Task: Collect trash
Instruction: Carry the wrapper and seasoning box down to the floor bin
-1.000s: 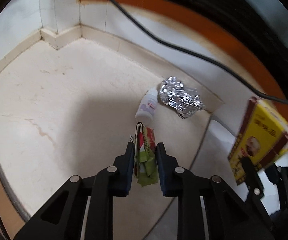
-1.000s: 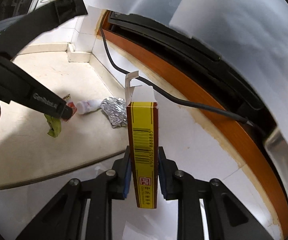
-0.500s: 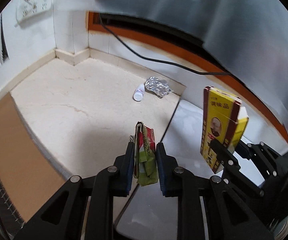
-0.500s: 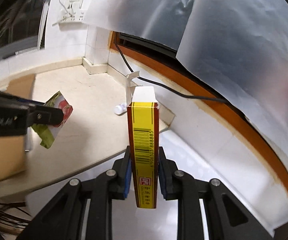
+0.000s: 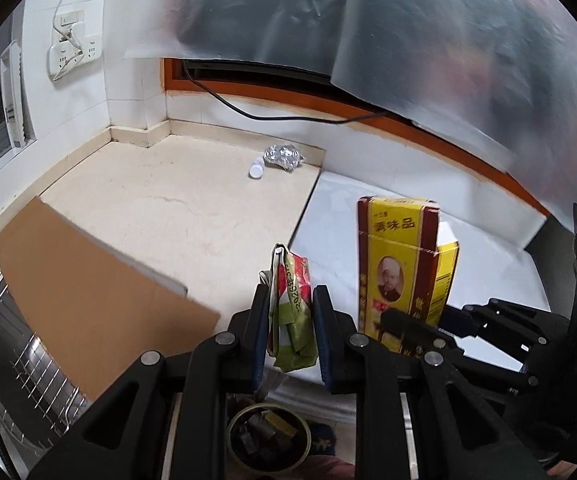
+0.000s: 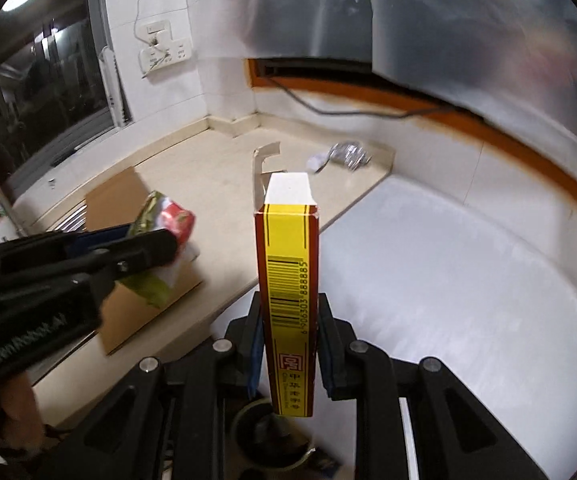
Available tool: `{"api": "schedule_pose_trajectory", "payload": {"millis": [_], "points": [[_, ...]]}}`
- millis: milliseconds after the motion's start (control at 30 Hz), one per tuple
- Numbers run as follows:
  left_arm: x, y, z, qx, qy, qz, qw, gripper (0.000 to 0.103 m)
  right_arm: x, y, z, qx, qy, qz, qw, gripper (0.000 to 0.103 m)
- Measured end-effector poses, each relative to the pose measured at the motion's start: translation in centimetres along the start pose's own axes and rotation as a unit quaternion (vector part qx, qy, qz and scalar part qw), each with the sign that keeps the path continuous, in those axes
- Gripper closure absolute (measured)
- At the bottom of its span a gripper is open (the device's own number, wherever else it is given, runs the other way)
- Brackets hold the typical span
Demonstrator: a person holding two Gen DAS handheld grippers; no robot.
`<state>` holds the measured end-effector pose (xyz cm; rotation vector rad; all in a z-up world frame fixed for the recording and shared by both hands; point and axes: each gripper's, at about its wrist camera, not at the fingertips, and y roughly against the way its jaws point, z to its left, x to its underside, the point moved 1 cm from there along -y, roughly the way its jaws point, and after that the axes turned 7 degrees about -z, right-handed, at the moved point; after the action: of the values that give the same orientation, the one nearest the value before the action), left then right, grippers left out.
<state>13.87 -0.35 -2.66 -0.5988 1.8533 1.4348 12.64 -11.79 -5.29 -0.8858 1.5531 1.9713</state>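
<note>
left gripper [image 5: 291, 316]: my jaws pinch a crumpled red-and-green wrapper [image 5: 294, 300], pads pressed on both sides of it, held in the air above the counter edge.
right gripper [image 6: 288, 344]: my jaws clamp a tall yellow-and-brown carton [image 6: 288, 288] by its narrow barcode sides; it stands upright between the pads, top flap open.
carton, seen from the left wrist: just right of the wrapper, printed front face toward that camera.
foil ball [image 5: 282, 156]: crumpled, lying on the beige counter [image 5: 160, 208] near the back wall, well away from both grippers.
small white bottle [image 5: 256, 169]: on its side, touching or just beside the foil; too small to tell which.
cardboard sheet [image 5: 88, 292]: flat, overhanging the counter's near-left edge above a wire rack [image 5: 20, 364].
white surface [image 6: 448, 280]: right of the counter, bare.
round container [image 5: 268, 436]: below both grippers, dark stuff inside; probably a bin, but fingers block most of it.
black cable [image 5: 272, 116]: runs along the orange window sill.
wall socket [image 5: 73, 46]: back-left wall, cord plugged in.
</note>
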Motion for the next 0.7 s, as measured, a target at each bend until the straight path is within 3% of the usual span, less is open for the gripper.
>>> {"api": "schedule_pose_trajectory", "payload": {"millis": [367, 700], "points": [[6.0, 2.5, 0.6, -0.012, 0.004, 0.014, 0.9998, 0.084, 5.3, 1.4, 3.7, -0.041, 0.017, 0.053, 0.998, 0.08], [13.3, 1.1, -0.9, -0.043, 0.019, 0.036, 0.9982, 0.084, 12.3, -0.3, 3.5, -0.073, 0.054, 0.101, 0.991, 0.08]]}}
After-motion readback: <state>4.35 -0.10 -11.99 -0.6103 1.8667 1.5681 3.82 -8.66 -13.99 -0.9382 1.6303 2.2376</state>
